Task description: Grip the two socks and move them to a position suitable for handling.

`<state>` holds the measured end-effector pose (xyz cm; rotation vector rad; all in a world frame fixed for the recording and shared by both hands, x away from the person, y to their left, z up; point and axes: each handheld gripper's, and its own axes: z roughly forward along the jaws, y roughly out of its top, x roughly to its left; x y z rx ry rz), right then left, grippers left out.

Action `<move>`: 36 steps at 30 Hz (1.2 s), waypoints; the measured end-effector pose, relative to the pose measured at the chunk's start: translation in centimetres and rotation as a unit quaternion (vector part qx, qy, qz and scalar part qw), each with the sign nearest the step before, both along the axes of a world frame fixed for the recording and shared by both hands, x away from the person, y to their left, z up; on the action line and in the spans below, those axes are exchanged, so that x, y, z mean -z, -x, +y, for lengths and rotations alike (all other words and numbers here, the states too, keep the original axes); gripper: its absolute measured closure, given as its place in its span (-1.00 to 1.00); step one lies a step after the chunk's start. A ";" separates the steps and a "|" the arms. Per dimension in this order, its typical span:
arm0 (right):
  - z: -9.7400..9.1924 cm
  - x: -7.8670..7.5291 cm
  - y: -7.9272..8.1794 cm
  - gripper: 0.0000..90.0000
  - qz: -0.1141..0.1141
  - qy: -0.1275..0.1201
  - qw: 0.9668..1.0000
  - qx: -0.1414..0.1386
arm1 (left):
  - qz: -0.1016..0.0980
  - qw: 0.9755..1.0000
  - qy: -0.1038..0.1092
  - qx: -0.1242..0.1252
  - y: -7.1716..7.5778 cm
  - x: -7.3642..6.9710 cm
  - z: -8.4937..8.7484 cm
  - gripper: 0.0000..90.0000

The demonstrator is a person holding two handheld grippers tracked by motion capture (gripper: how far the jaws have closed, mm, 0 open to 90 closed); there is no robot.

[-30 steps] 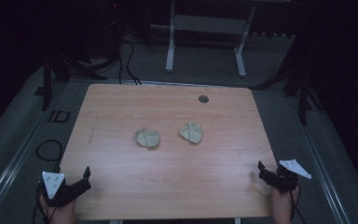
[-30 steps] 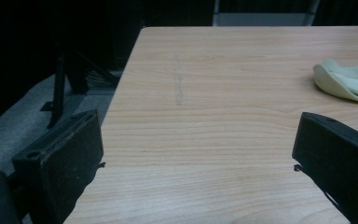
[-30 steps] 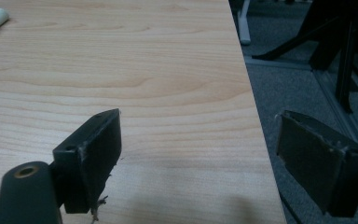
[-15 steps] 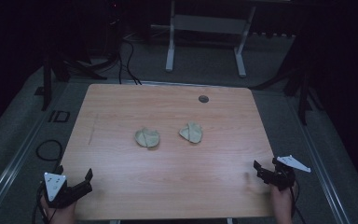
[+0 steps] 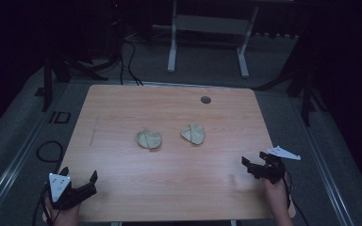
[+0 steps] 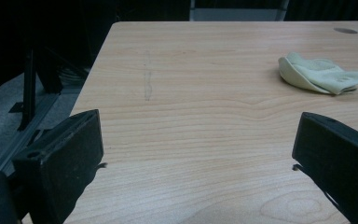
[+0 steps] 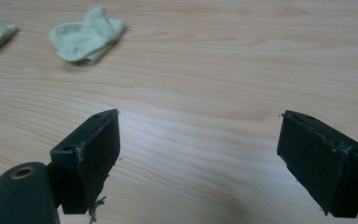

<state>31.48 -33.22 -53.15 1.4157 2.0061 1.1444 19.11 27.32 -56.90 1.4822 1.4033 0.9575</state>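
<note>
Grippers sit nearest: the left gripper (image 5: 78, 184) at the light wooden table (image 5: 122, 108)'s near-left corner, the right gripper (image 5: 253, 164) near-right, both black pairs of jaws spread and empty. Farther off, mid-table, lie two crumpled pale green cloths (image 5: 149, 139) (image 5: 193, 133), slightly apart.

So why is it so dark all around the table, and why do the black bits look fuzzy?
High view: light falls on the table, while the floor and stands around it fade into dark. Left gripper view: the near black jaws are soft, the pale cloth sharper. Right gripper view: a pale sheen lies on the wood between the jaws, and the cloth looks a bit blurred.
</note>
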 end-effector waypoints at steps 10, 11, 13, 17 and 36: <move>5.3 -0.9 -2.2 -0.71 0.004 0.006 0.998 -0.061 | 0.001 1.000 0.006 0.003 0.0 0.0 0.1 -0.96; 5.8 -1.1 -2.5 -0.70 0.003 0.007 0.998 -0.066 | 0.000 1.000 0.007 0.003 0.0 0.0 0.2 -0.96; 6.3 -1.3 -2.7 -0.70 0.003 0.009 0.998 -0.069 | 0.001 1.000 0.007 0.003 0.0 0.0 0.2 -0.96; 8.3 -2.2 -4.1 -0.67 0.000 0.012 0.996 -0.085 | 0.002 1.000 0.008 0.007 0.0 0.0 0.1 -0.96; 15.2 -2.0 -9.3 -0.65 0.026 0.030 0.993 -0.113 | 0.009 1.000 0.009 0.016 0.0 0.0 -0.1 -0.96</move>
